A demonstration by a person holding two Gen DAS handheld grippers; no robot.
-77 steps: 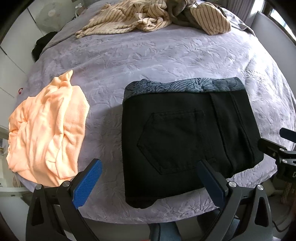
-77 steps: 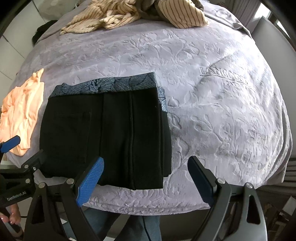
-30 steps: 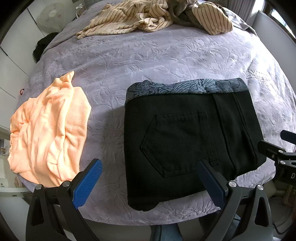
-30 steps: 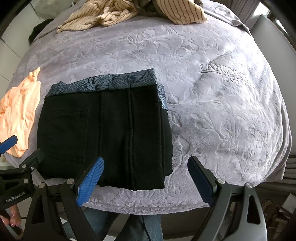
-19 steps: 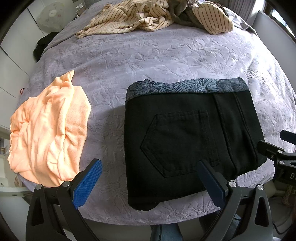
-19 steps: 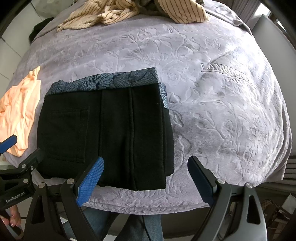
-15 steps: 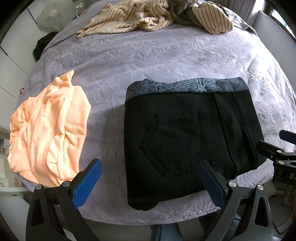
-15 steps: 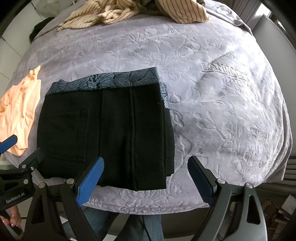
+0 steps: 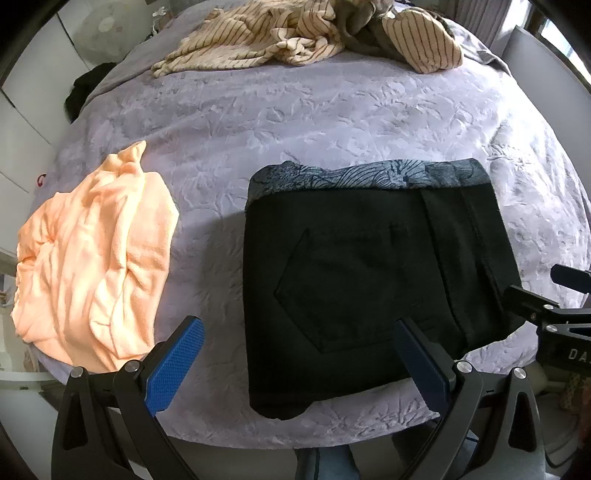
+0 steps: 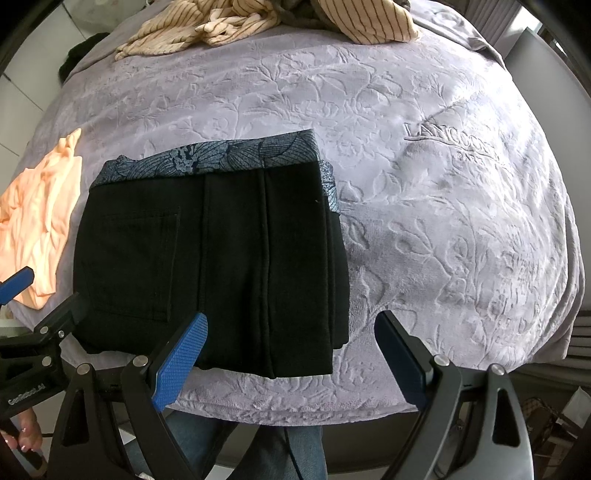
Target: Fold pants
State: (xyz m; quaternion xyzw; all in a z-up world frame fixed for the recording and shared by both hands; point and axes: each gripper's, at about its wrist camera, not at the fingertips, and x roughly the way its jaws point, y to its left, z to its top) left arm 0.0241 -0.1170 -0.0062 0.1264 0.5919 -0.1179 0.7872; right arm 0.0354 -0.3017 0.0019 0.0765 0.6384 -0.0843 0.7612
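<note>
The black pants (image 9: 369, 273) lie folded into a compact rectangle on the lilac bedspread (image 9: 332, 118), back pocket up, with a blue-grey patterned band along the far edge. They also show in the right wrist view (image 10: 214, 258). My left gripper (image 9: 295, 365) is open and empty, held just short of the pants' near edge. My right gripper (image 10: 291, 350) is open and empty, over the pants' near right corner. The right gripper's body (image 9: 554, 317) shows at the right edge of the left wrist view, and the left gripper (image 10: 26, 325) at the left edge of the right wrist view.
A crumpled peach garment (image 9: 92, 254) lies left of the pants near the bed's edge. A heap of striped beige clothes (image 9: 314, 33) sits at the far side. The bed's near edge (image 10: 295, 406) runs just under the grippers.
Almost nothing: both grippers stay open and hover at the pants' near edge, with only a slight drift. The pants have not moved.
</note>
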